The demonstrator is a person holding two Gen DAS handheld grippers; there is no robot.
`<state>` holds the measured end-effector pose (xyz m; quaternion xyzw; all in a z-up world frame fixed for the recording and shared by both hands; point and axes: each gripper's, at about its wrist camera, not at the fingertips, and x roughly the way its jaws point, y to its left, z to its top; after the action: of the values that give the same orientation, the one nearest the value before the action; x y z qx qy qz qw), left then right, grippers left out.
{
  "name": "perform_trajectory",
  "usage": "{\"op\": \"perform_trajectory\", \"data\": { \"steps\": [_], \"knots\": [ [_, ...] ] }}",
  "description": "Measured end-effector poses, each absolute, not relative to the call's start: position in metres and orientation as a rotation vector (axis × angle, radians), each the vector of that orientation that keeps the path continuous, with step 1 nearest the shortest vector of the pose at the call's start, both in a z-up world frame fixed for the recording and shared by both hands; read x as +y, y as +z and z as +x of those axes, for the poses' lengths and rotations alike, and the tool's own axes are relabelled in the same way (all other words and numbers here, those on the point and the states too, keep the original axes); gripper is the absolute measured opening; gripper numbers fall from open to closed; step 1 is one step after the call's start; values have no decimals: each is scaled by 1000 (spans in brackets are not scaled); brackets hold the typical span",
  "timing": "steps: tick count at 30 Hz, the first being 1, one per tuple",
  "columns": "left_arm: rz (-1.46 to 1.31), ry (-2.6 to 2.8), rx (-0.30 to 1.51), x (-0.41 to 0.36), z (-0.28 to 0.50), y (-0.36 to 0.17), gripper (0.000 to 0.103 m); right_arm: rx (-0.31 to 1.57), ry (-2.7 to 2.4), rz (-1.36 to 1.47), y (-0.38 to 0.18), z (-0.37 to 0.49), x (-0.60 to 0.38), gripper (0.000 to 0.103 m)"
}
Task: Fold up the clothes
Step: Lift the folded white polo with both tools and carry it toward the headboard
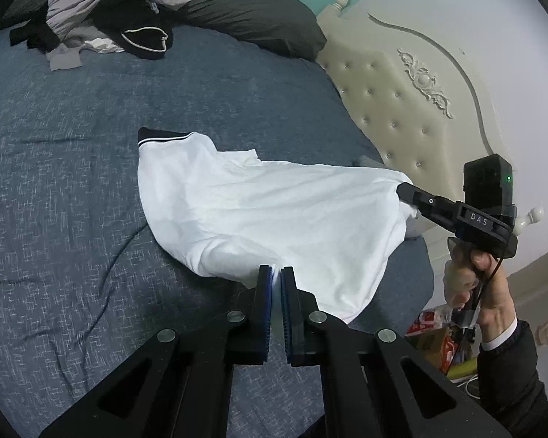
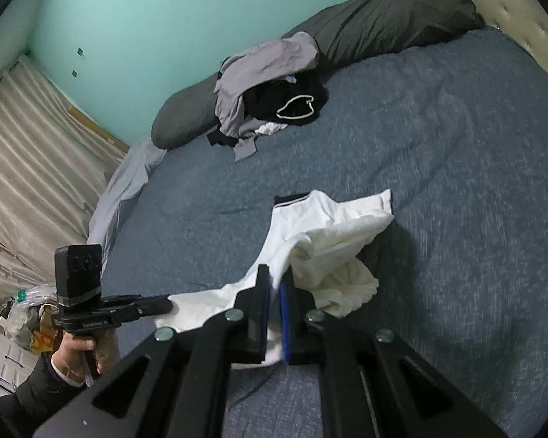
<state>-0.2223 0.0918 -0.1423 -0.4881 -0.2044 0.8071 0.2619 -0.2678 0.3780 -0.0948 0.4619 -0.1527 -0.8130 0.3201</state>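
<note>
Your rig: two matching black handheld grippers, worn with dark sleeves and white cuffs.

Your left gripper [image 1: 277, 273] has black angular fingers lined with blue ribbed pads [image 1: 268, 314], and four round silver screws [image 1: 236, 316] sit across the linkage behind them, above triangular cut-outs in the arms. Your right gripper [image 2: 275, 284] is built the same way. Seen from the side, each carries a boxy black camera module [image 1: 487, 182] on top; one shows a small green light, white lettering marks the body, and a thin black cable [image 1: 484, 288] runs down past the handle. Your sleeve [image 1: 511, 365] is dark, a white cuff [image 1: 498, 337] showing at the wrist.
</note>
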Motion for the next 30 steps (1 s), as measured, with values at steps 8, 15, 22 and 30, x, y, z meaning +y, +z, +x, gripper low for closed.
{"op": "perform_trajectory", "data": {
  "steps": [8,15,22,30],
  "knots": [
    [-1285,2173,-566,98,-232,-125,5,-417,-2163,1187,-81,-273,387,4],
    [-1254,2175,-564,102,-243,-106,5,-391,-2178,1150,-56,-285,389,4],
    [-1223,2175,-556,105,-253,-83,5,-386,-2203,1109,-30,-289,394,4],
    [-1169,2178,-525,118,-273,-44,5,-365,-2229,1042,9,-302,397,4]
  ]
}}
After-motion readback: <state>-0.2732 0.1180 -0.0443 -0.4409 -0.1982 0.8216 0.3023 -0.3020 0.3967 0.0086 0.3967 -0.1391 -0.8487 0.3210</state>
